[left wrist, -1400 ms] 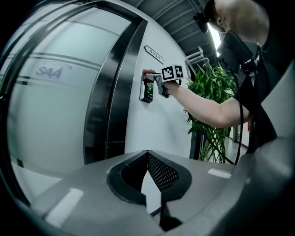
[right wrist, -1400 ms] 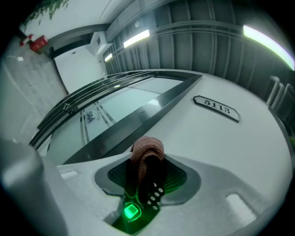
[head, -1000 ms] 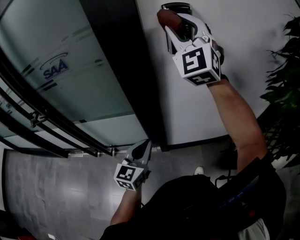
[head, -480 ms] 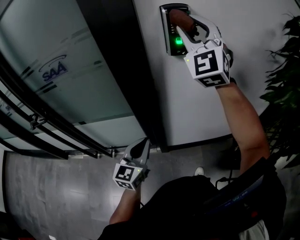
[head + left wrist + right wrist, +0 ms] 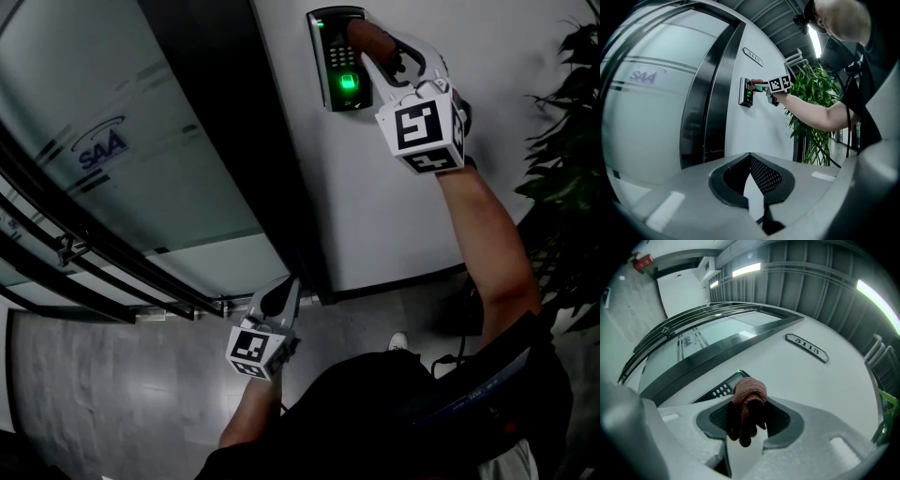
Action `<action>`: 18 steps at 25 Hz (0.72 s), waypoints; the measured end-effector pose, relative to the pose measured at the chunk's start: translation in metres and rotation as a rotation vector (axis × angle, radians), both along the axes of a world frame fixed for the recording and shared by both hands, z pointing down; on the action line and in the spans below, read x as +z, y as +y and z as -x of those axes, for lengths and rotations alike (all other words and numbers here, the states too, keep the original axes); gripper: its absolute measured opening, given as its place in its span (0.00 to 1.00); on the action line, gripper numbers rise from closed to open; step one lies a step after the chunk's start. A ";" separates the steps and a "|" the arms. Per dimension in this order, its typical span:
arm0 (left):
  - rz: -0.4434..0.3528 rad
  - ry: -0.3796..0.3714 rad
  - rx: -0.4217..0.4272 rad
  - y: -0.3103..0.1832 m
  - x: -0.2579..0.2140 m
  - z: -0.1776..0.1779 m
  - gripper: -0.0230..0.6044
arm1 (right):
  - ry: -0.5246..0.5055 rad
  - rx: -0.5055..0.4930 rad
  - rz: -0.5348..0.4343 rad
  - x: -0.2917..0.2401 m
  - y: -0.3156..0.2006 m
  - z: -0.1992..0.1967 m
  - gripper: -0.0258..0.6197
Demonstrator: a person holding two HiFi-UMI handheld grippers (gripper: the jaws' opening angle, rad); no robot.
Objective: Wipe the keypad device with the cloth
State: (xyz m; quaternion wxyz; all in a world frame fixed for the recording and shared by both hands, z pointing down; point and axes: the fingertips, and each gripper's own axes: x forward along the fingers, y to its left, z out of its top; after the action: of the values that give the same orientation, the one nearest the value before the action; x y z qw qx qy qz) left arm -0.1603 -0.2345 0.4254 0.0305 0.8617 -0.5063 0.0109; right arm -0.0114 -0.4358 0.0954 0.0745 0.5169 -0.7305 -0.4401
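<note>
The keypad device (image 5: 330, 58) is a dark unit on the white wall, its lower part glowing green. My right gripper (image 5: 367, 42) is raised to its upper right edge and is shut on a reddish-brown cloth (image 5: 364, 37) that touches the device there. In the right gripper view the bunched cloth (image 5: 749, 397) hangs between the jaws, with the keypad device (image 5: 723, 387) just behind it. My left gripper (image 5: 284, 292) hangs low near the door's foot, shut and holding nothing. From the left gripper view the keypad device (image 5: 746, 92) and the right gripper (image 5: 759, 86) appear far off.
A frosted glass door (image 5: 141, 141) with a dark frame (image 5: 253, 141) stands left of the keypad. A number plate (image 5: 806, 348) is fixed to the wall above. A leafy plant (image 5: 567, 141) stands to the right. Grey tiled floor (image 5: 112, 384) lies below.
The right gripper with the cloth has slid from over the keypad's face to its right edge, uncovering the keys and green light. The left gripper has stayed put.
</note>
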 end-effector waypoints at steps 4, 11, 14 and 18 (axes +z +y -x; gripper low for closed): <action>0.001 -0.002 0.008 -0.001 0.000 -0.003 0.06 | -0.010 0.017 0.020 0.004 -0.006 -0.010 0.26; -0.007 0.002 0.010 -0.002 -0.002 -0.005 0.06 | -0.021 0.050 0.056 0.008 -0.015 -0.024 0.26; -0.005 0.002 0.011 -0.002 -0.001 -0.004 0.06 | -0.039 0.053 0.088 0.013 -0.020 -0.030 0.26; -0.004 0.005 0.003 -0.002 -0.001 0.000 0.06 | -0.065 0.028 0.099 0.018 -0.015 -0.029 0.26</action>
State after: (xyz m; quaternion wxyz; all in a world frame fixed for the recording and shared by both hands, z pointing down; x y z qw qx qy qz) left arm -0.1603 -0.2367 0.4244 0.0300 0.8626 -0.5049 0.0079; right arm 0.0180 -0.4505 0.1132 0.0822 0.5366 -0.7461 -0.3854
